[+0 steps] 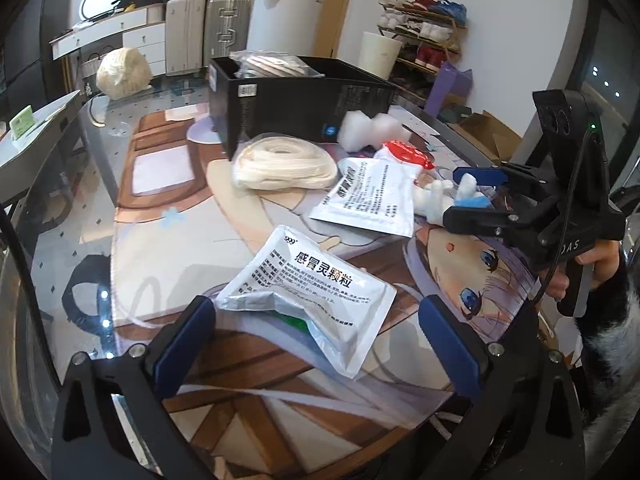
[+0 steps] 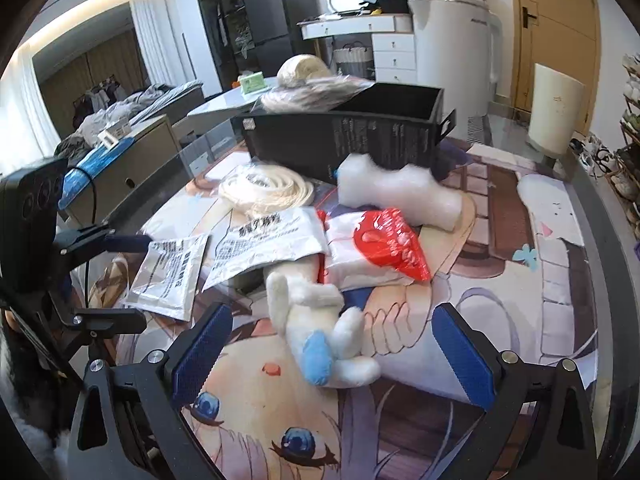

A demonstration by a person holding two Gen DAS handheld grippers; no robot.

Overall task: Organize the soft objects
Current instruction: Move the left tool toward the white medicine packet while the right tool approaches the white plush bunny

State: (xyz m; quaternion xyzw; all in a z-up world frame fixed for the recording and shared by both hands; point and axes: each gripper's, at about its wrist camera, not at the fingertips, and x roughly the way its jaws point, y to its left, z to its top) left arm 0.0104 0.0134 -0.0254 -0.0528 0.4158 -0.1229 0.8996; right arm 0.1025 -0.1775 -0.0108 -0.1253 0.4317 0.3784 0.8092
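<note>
A silver foil pouch [image 1: 308, 296] with printed text lies flat on the printed table mat, between the fingers of my left gripper [image 1: 318, 344], which is open and not touching it. A white plush toy [image 2: 320, 320] with a blue patch lies between the fingers of my right gripper [image 2: 334, 350], also open. The left wrist view shows the right gripper [image 1: 468, 198] straddling the plush toy [image 1: 436, 200]. A second foil pouch [image 1: 368, 196], a red and white packet [image 2: 384, 240], a coil of cream rope [image 1: 284, 164] and a white foam piece [image 2: 400, 192] lie further back.
An open black box [image 1: 296, 100] stands at the back of the table with a bagged bundle [image 2: 312, 96] in it. A cream yarn ball [image 1: 124, 72] sits at the far left. The table's rounded edge [image 1: 60, 208] runs along the left. A person's hand [image 1: 600, 264] holds the right gripper.
</note>
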